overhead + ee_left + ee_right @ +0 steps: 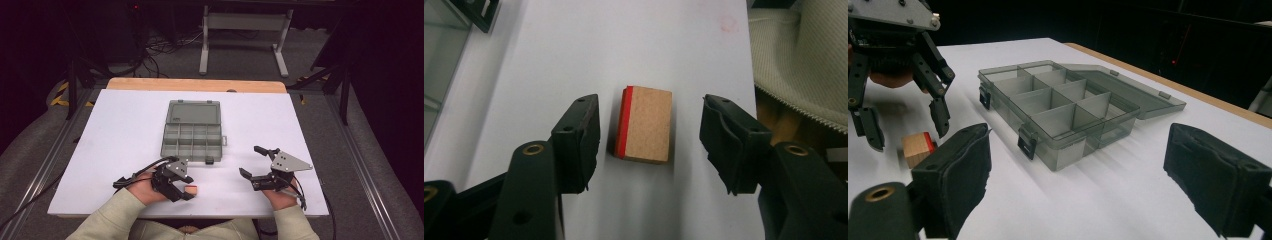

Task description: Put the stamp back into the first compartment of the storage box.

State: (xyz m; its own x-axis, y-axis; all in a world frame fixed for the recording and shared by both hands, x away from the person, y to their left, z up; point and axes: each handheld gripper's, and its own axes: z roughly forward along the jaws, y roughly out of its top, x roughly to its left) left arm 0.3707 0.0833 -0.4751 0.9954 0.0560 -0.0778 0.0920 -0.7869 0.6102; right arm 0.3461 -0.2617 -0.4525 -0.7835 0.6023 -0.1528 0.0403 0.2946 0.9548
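Your left gripper straddles the block, jaws apart, seemingly not touching it. Your right gripper, jaws apart, sits at the organizer's four o'clock on the surface.

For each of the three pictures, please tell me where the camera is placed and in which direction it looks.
High view: above the person's side, looking forward and down on the white table; forearms, both hands show.
Left gripper view: rides the left gripper, looking down at the wooden block between open jaws.
Right gripper view: rides the right gripper, facing the open compartment box.
Shared: block and box appear in all three.
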